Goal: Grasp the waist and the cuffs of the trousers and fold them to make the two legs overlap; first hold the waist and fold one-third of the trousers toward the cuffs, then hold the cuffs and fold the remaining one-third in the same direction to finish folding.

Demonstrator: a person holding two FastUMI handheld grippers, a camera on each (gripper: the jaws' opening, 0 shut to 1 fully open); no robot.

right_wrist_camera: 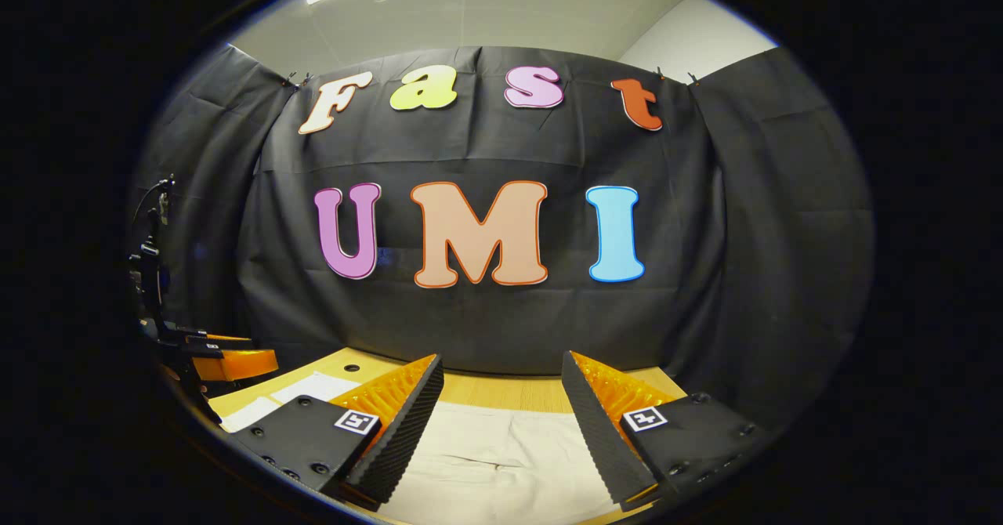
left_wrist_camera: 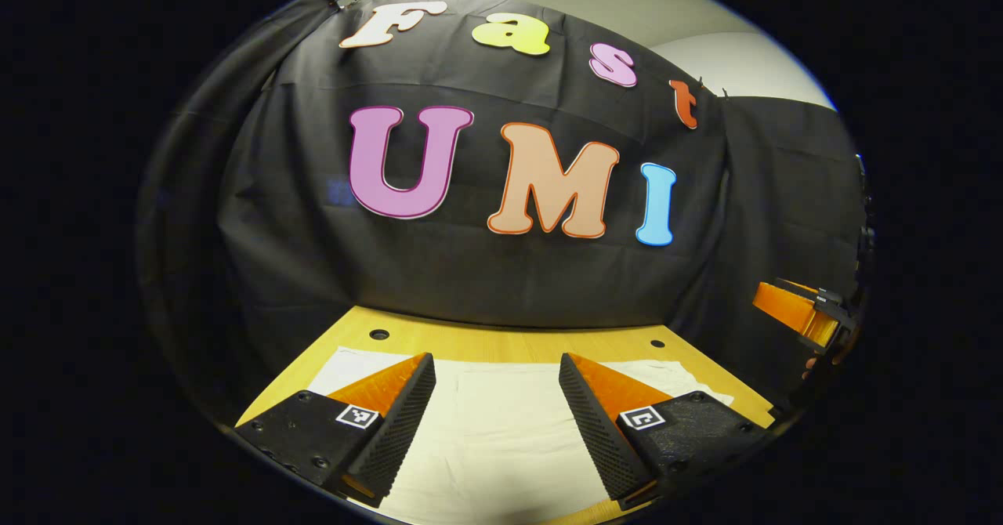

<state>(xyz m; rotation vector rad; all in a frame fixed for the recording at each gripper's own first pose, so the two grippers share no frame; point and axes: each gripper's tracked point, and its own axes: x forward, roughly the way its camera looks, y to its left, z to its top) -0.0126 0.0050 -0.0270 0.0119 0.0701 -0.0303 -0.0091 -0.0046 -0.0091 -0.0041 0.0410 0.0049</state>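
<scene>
left gripper [left_wrist_camera: 497, 400]: fingers spread wide, gripping nothing | right gripper [right_wrist_camera: 501, 403]: fingers spread wide, gripping nothing | trousers [left_wrist_camera: 501, 431]: pale, flat on the wooden table [left_wrist_camera: 501, 341], lying below and between each gripper's fingers, apart from them in both views

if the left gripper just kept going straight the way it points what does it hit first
Probably the black cloth wall behind the table. The open left gripper looks level above the trousers, though depth is unclear.
</scene>
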